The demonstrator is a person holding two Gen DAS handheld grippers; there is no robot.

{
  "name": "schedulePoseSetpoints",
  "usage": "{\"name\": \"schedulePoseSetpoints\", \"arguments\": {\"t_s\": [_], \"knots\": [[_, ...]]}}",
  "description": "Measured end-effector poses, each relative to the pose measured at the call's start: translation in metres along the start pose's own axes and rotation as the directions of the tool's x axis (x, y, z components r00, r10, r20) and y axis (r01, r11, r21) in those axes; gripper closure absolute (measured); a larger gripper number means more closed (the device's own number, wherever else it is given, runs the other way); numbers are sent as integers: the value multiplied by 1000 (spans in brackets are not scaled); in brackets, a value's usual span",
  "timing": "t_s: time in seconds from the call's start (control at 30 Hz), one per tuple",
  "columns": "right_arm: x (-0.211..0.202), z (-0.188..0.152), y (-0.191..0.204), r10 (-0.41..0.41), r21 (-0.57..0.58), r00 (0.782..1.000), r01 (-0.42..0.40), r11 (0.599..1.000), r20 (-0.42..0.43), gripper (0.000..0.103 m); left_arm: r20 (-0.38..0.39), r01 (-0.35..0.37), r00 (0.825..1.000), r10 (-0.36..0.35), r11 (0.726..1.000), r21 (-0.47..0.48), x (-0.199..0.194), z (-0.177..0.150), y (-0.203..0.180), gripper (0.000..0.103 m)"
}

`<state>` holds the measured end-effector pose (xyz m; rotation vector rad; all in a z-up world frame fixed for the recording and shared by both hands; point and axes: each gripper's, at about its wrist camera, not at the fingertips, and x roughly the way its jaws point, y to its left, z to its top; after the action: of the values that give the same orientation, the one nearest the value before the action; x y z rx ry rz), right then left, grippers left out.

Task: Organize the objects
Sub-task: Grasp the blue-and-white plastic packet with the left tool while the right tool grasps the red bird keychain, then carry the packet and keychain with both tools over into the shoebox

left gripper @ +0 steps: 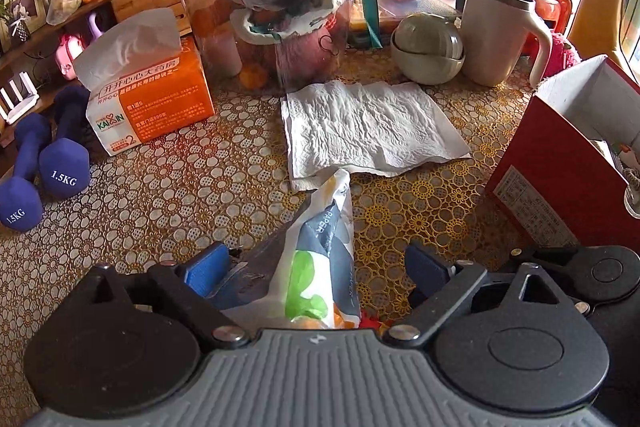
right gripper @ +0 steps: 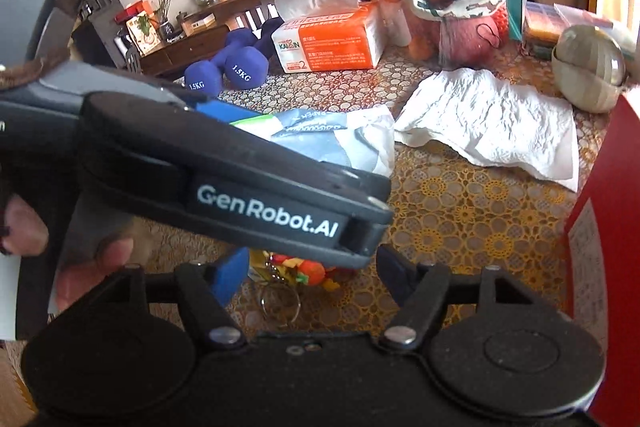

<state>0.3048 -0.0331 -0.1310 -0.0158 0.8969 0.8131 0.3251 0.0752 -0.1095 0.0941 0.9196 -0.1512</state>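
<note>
Floral tablecloth (left gripper: 160,195); tissue pack (left gripper: 320,259) between spread left tool (left gripper: 316,267) fingers.

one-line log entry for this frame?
left hand-held gripper: open around tissue pack | right hand-held gripper: open over keyring | red box: open

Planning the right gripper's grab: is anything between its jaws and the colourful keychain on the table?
Partly. The left gripper crosses with its body just over the keychain, hiding its far end. The ring and orange charm lie uncovered between the open jaws of the right gripper.
</note>
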Motion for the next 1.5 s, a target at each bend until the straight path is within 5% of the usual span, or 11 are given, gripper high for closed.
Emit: {"name": "schedulePoseSetpoints", "arguments": {"t_s": [0.3, 0.53, 0.97, 1.5], "knots": [[12, 1, -6, 34, 51, 999, -34, 998, 2, 41, -16, -3, 1000, 2, 1000, -26, 7, 1, 4, 40], [7, 0, -4, 51, 43, 999, -51, 998, 3, 59, -6, -4, 1000, 4, 1000, -24, 5, -1, 2, 60], [-34, -17, 4, -10, 29, 999, 9, 1000, 32, 64, 41, -4, 999, 5, 1000, -29, -29, 0, -9, 67], [-160, -33, 26, -114, -23, 990, 116, 993, 86, 64, 77, 20, 997, -21, 1000, 18, -126, -19, -56, 67]]}}
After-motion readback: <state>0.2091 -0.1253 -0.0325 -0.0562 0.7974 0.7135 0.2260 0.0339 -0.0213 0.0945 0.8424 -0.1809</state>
